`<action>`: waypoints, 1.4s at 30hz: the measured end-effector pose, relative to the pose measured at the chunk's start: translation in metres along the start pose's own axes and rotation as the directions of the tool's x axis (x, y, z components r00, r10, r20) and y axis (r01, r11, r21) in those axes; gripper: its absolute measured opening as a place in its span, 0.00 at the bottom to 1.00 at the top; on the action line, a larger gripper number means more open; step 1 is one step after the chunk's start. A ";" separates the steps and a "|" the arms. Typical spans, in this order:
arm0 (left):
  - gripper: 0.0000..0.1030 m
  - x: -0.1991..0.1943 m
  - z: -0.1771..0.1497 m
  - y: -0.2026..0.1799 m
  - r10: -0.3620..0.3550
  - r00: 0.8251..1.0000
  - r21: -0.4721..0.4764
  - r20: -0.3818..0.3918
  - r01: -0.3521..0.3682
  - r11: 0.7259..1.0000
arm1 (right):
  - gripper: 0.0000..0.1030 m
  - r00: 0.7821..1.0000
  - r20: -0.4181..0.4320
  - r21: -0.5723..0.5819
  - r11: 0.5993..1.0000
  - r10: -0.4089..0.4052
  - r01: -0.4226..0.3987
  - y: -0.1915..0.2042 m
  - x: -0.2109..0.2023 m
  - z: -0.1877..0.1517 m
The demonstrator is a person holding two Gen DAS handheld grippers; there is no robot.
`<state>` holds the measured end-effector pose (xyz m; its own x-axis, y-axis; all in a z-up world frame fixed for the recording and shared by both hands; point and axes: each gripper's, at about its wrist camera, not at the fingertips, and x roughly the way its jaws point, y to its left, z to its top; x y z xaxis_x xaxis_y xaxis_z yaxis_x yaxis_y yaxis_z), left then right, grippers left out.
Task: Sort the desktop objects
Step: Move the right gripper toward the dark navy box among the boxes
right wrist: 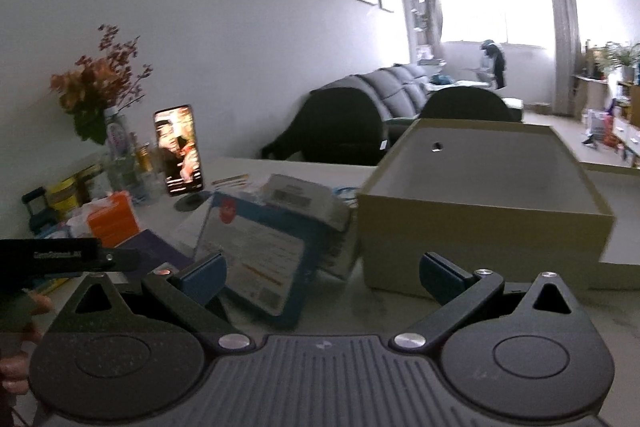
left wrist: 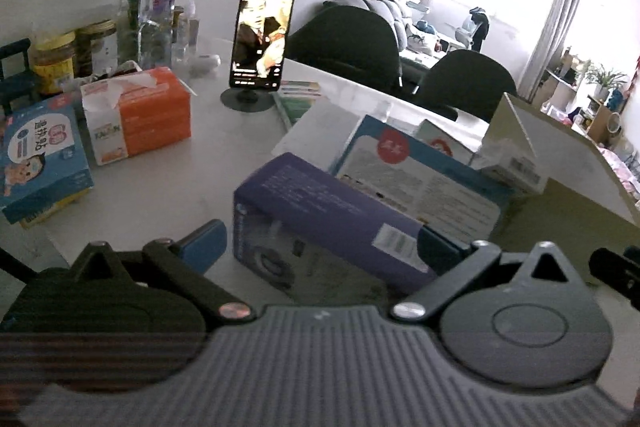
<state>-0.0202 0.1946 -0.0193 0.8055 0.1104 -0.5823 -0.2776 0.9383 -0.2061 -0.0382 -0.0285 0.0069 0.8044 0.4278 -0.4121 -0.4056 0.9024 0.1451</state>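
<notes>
Early stage, we judge: the open tan cardboard box [right wrist: 484, 203] ahead-right of our right gripper [right wrist: 322, 269] looks empty. Both grippers are released, grasping nothing. The purple rectangular carton [left wrist: 332, 223] lies between the spread fingers of our left gripper [left wrist: 322, 247], unclenched. A blue-bordered flat package [right wrist: 256, 255] leans behind it, crowding the box; orange tissue pack [left wrist: 136, 115] and phone on stand [left wrist: 262, 35] sit far-left.

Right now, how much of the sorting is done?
Nothing looks sorted: the open tan cardboard box appears empty. The left tool brackets the purple rectangular carton, jaws open. The right tool is open and holds nothing. The blue-edged flat package and others wait.
</notes>
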 end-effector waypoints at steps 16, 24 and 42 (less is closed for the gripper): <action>1.00 0.015 0.002 0.045 -0.072 0.997 -0.170 -0.028 0.066 0.983 | 1.00 0.963 -0.149 -0.129 0.961 0.227 -0.246 0.053 0.064 -0.003; 1.00 0.016 0.006 0.045 -0.084 0.996 -0.175 0.007 0.084 0.981 | 1.00 0.944 -0.215 -0.184 0.939 0.251 -0.292 0.072 0.097 -0.008; 1.00 0.023 0.004 0.051 -0.094 0.995 -0.219 -0.018 0.088 0.972 | 0.81 0.908 -0.278 -0.223 0.899 0.312 -0.377 0.092 0.108 -0.021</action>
<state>-0.0138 0.2462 -0.0403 0.8182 0.0155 -0.5747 -0.3139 0.8496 -0.4239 0.0023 0.0996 -0.0433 0.4830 0.6564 -0.5794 -0.7649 0.6385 0.0857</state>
